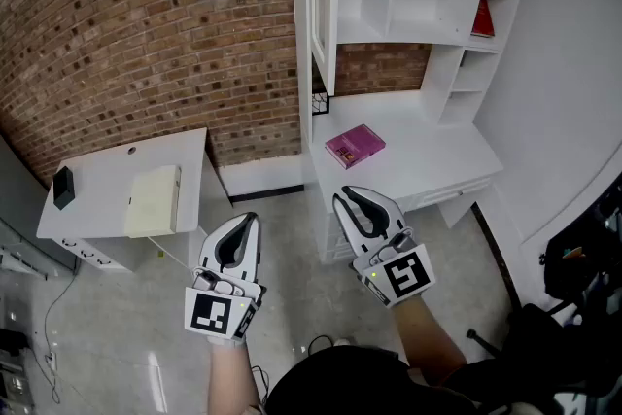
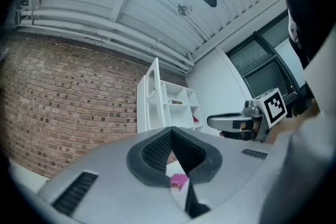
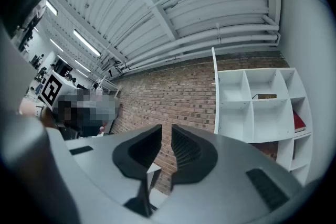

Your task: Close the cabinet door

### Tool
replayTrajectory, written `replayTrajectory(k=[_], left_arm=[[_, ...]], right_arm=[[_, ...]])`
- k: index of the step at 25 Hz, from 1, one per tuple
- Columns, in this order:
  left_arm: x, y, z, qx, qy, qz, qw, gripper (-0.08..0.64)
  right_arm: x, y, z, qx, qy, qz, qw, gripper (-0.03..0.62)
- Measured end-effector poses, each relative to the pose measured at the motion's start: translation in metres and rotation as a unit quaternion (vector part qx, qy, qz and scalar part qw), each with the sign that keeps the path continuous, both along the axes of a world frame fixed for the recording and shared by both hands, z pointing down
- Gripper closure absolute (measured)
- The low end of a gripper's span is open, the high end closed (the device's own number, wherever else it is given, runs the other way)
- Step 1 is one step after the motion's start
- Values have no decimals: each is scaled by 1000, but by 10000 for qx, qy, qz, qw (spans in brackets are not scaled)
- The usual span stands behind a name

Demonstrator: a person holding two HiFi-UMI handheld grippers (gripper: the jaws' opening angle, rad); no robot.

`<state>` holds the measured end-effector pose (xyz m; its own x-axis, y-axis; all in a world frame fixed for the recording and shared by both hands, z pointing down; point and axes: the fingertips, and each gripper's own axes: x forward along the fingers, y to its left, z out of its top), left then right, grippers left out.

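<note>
While the cabinet door [image 1: 321, 15] stands swung out from the white shelf unit [image 1: 428, 5] in the head view, both tongs hang low and well short of it, the left gripper [image 1: 249, 221] farther from the door than the right gripper [image 1: 347, 199]. In the left gripper view the jaw tips meet on nothing, with the door far ahead. In the right gripper view the jaws stand a thin gap apart, empty, and the door shows edge-on. I judge it best to reach the door's free edge and push its outer face flat and slowly, without gripping.
</note>
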<state>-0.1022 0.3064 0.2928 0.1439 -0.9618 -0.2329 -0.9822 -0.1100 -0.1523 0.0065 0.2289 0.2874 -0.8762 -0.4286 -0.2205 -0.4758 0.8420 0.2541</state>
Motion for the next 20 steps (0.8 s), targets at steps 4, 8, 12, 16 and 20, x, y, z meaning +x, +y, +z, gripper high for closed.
replayTrajectory(k=[4,8,12,16,20], left_arm=[[8,-22,6,-24,-3,19,10000,554],[13,-44,7,-61,3,-37,10000,554],[20,-69,9,-122,-4,-151,9998,554],[27,-94,16,-232,-146,-259,9993,554],[27,-114,22,-327,-169,-219,9991,554]], right_arm=[[7,-20,4,34,26,27,10000,526],[12,-44,8,-255,-114,-114,9995,526],[22,-70,8,-470,-349,-269,9979,526],[24,-97,13,-536,-343,-374,9973,526],[16,-119,18,-644,-327,-357,9968,525]])
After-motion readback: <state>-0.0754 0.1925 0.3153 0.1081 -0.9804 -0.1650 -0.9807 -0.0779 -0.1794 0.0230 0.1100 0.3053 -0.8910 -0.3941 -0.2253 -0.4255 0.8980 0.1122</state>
